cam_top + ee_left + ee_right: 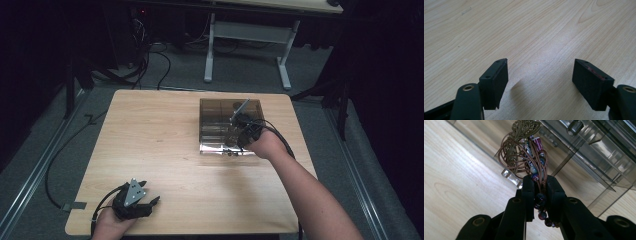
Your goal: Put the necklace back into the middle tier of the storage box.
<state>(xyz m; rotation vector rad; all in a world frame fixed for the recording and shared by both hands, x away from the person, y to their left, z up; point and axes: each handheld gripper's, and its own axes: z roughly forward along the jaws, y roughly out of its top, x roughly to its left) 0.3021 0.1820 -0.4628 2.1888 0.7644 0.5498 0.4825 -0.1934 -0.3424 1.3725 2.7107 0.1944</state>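
In the high view the right gripper (235,137) sits over the clear box (215,112), so you can't make out the beaded necklace (529,152) it's clamped on, way too small. In the right gripper view the lower beads disappear between the jaws, and the box runs off the top and right edges. The left gripper (540,75) is cut off at the bottom edge.

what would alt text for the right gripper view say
The right gripper is shut on a beaded cord bracelet with a brass filigree charm at its top, held up above a wooden table. Just behind it is a clear smoky plastic organiser box with dividers.
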